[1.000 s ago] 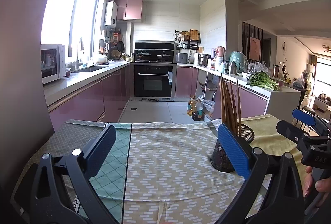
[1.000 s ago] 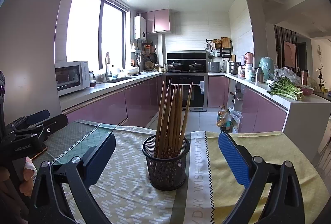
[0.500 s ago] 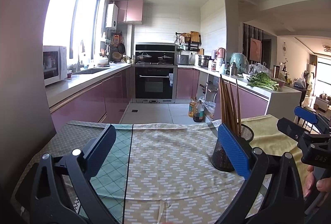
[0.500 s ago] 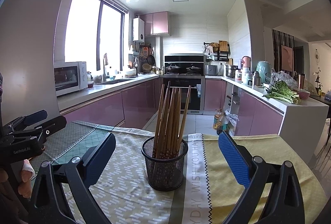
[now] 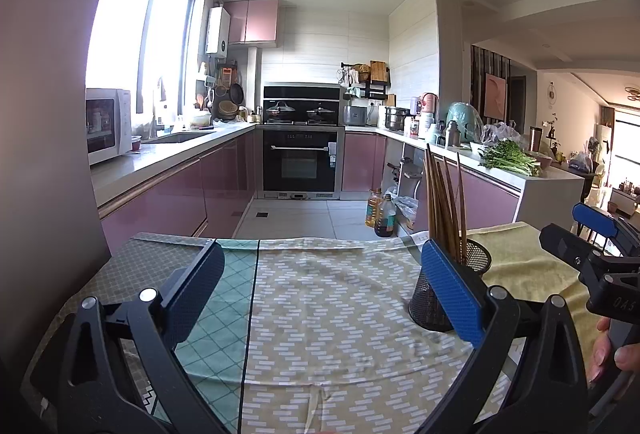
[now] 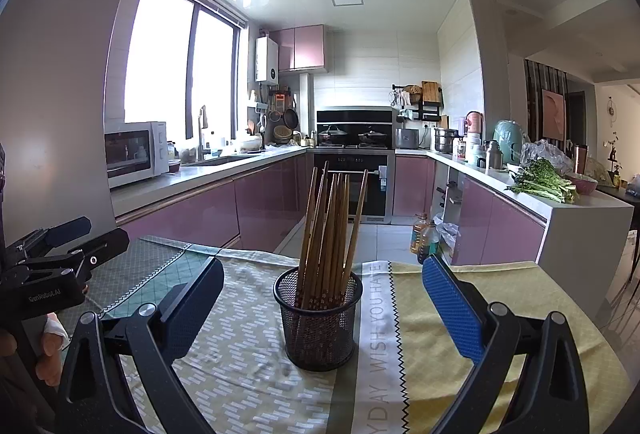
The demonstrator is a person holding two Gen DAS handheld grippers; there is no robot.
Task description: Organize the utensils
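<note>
Left wrist view: left claw (image 5: pixel 324 292) spread wide over bare cloth, gripping nothing.
Off to its right stands the mesh cup (image 5: pixel 476 262) of chopsticks (image 5: pixel 442 205), partly hidden behind the blue right pad (image 5: pixel 450 292), and the right claw (image 5: pixel 576 234) pokes in from the edge. Right wrist view: right claw (image 6: pixel 322 304) wide open too, empty, the mesh cup (image 6: pixel 318 318) upright on the patterned cloth (image 6: pixel 240 346) of the counter, squarely between and just beyond its pads, untouched, chopsticks (image 6: pixel 332 230) fanned out.
</note>
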